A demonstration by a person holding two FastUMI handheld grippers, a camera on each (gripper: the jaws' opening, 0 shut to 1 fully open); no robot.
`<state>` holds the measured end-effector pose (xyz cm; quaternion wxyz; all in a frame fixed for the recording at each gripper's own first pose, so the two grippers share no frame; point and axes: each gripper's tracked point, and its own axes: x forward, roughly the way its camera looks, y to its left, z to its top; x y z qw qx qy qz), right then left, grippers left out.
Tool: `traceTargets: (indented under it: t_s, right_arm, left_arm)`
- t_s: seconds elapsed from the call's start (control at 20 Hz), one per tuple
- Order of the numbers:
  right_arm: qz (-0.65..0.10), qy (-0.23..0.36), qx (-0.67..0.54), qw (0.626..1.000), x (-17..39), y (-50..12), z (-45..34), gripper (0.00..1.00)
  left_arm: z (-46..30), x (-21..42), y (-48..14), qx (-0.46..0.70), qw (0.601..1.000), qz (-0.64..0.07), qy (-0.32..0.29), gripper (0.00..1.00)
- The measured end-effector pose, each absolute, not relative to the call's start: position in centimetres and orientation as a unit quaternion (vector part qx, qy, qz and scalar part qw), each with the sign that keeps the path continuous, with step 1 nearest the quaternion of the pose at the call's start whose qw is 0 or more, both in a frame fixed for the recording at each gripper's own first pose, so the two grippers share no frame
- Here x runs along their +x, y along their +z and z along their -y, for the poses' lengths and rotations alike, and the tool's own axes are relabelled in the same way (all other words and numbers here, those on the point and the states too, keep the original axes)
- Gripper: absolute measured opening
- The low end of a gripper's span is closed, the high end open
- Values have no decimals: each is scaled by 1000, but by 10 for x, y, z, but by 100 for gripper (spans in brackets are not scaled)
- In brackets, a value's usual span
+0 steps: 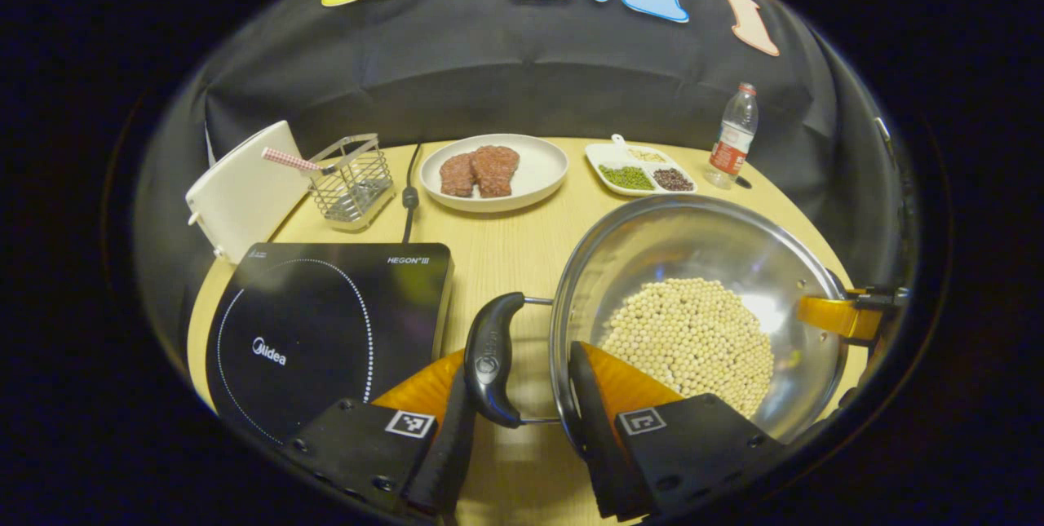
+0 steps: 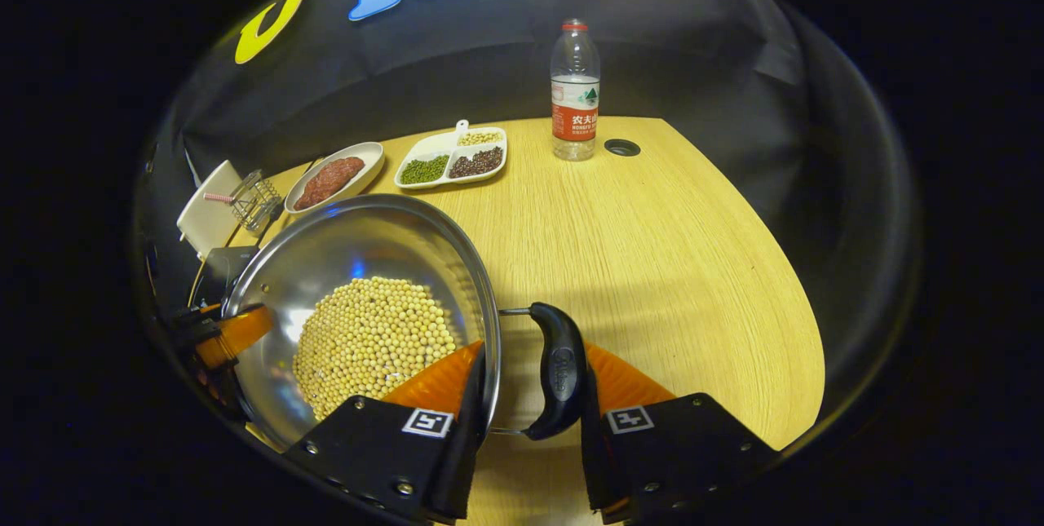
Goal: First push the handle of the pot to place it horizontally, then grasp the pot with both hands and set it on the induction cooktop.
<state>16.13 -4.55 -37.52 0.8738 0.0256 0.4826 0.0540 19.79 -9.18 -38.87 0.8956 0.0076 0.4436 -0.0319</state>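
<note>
Two-hand grasp step: pot point(image 1: 693, 298) sits on the table point(image 2: 652, 249) just right of the induction cooktop point(image 1: 326, 330), not on it yet, both handles already horizontal; next move looks like a level lift and shift left onto the cooktop.

Left gripper point(image 1: 522, 420) has its jaws astride the left handle point(image 1: 492, 359) and pot rim, right gripper point(image 2: 530, 412) likewise on the right handle point(image 2: 559, 371); can't tell if either is actually clamped.

Pot holds a heap of soybeans point(image 1: 693, 338), so keep it flat; behind it the plate point(image 1: 538, 175) has meat and the divided dish point(image 1: 608, 155) has beans.
</note>
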Motion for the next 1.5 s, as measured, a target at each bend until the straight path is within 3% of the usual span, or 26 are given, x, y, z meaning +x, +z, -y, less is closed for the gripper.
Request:
traceTargets:
  t_s: [0.05,0.1,0.15,0.25,0.3,0.35,0.8,1.1,1.15,1.2,1.3,1.4,1.5]
  right_arm:
    - [-484,54,19,873,160,-376,45,54]
    - [-483,52,19,874,158,-374,47,48]
    - [-488,52,22,871,155,-373,48,54]
    - [-487,52,27,871,151,-367,52,54]
    - [-484,54,27,873,152,-363,52,54]
    - [-481,55,28,874,150,-358,55,53]
    - [-446,69,29,892,136,-306,53,53]
    - [-429,76,26,900,127,-280,26,53]
    - [-426,76,23,901,124,-277,18,54]
    - [-425,75,21,902,120,-273,10,54]
    - [-422,74,19,903,115,-267,-5,53]
    - [-421,73,18,904,110,-261,-22,53]
    - [-420,73,15,905,107,-257,-36,54]
  left_arm:
    - [92,197,-389,12,895,-446,-30,65]
    - [93,195,-387,14,895,-445,-28,65]
    - [95,192,-384,14,895,-446,-28,65]
    - [98,188,-374,9,898,-440,-25,61]
    - [99,188,-368,9,900,-435,-23,65]
    - [99,186,-362,9,903,-430,-22,62]
    - [92,164,-304,3,921,-389,6,65]
    - [59,150,-275,2,932,-362,19,61]
    - [51,147,-273,-1,932,-361,19,68]
    - [42,145,-272,-3,932,-361,19,61]
    - [25,143,-268,-6,933,-359,18,65]
    - [7,140,-264,-7,934,-357,18,61]
    - [-9,137,-262,-9,934,-358,18,68]
